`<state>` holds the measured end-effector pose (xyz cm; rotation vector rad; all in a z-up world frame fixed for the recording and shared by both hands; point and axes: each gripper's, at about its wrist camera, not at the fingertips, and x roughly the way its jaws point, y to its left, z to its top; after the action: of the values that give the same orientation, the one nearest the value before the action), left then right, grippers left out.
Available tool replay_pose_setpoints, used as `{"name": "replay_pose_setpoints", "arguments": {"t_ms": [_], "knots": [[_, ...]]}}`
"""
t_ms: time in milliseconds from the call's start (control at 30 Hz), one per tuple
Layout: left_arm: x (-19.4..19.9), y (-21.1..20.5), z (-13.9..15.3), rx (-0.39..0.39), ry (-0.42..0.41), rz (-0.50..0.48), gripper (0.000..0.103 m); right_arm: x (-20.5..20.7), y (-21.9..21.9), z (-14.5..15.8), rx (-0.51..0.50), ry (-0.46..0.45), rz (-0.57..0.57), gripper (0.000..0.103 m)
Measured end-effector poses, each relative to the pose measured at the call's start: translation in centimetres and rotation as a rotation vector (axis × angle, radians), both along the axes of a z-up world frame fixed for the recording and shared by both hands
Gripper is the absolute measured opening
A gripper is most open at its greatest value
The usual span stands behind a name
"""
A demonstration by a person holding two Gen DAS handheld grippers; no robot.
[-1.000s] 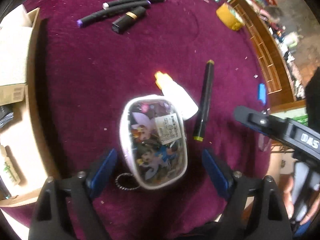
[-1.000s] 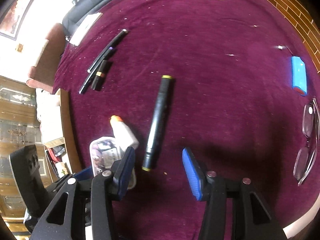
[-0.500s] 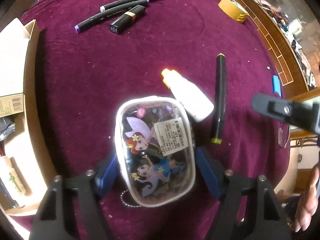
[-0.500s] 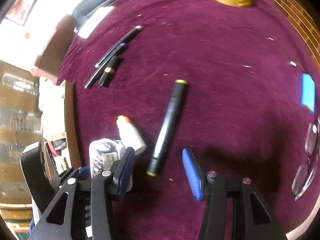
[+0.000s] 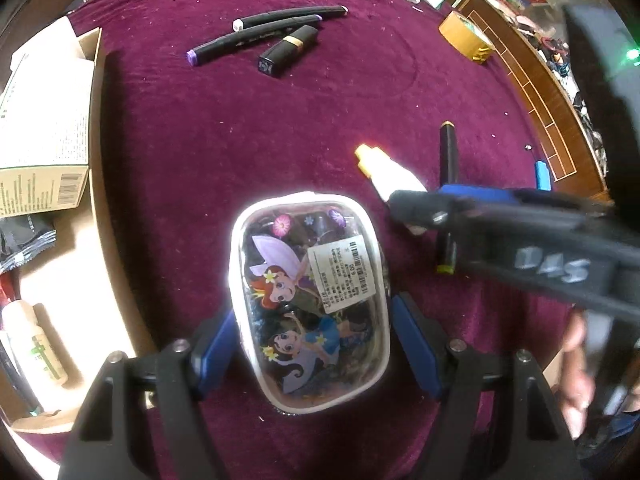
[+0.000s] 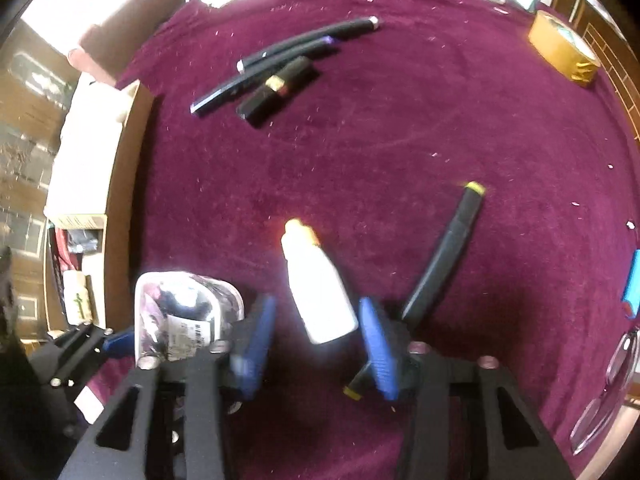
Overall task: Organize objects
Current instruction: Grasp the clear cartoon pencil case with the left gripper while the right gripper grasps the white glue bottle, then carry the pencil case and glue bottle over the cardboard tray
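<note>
Your right tool (image 6: 316, 344) is closing astride the small white plastic bottle with the orange cap (image 6: 318, 292), which lies on the maroon-clothed counter (image 6: 400, 140), long axis running away between the pads; no grip yet. Your left tool (image 5: 316, 344) clamps the clear cartoon-print pouch (image 5: 310, 300) alongside.

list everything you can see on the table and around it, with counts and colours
pouch: 1, clear with white trim and cartoon print, near edge, between the left tool's fingers
white bottle: 1, white with orange cap, lying right of the pouch, between the right tool's fingers
markers: 3, black; two side by side at the far side, one with yellow ends right of the bottle
lipstick: 1, black with gold band, beside the two markers
tape roll: 1, tan, far right
blue item: 1, right edge, too small to identify
glasses: 1 pair, near right edge
tablecloth: 1, maroon
cardboard box: 1, beige, left of the table
left tool: black, blue pads, around the pouch
right tool: black, blue pads, closing around the bottle
</note>
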<state>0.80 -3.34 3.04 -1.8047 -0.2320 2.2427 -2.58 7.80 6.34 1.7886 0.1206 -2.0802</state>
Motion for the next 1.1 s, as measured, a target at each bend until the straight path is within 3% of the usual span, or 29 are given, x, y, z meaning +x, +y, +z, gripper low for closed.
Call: {"name": "replay_pose_setpoints", "arguments": {"t_ms": [667,1100], "knots": [[-0.6,0.6,1.8,0.077,0.048,-0.033,0.074,1.2,4.5,2.9,-0.106,0.033,-0.146,0.030],[0.2,-3.7,5.7,0.149,0.136,0.048,0.074,1.8,0.8,5.1,-0.143,0.059,-0.086,0.030]]}}
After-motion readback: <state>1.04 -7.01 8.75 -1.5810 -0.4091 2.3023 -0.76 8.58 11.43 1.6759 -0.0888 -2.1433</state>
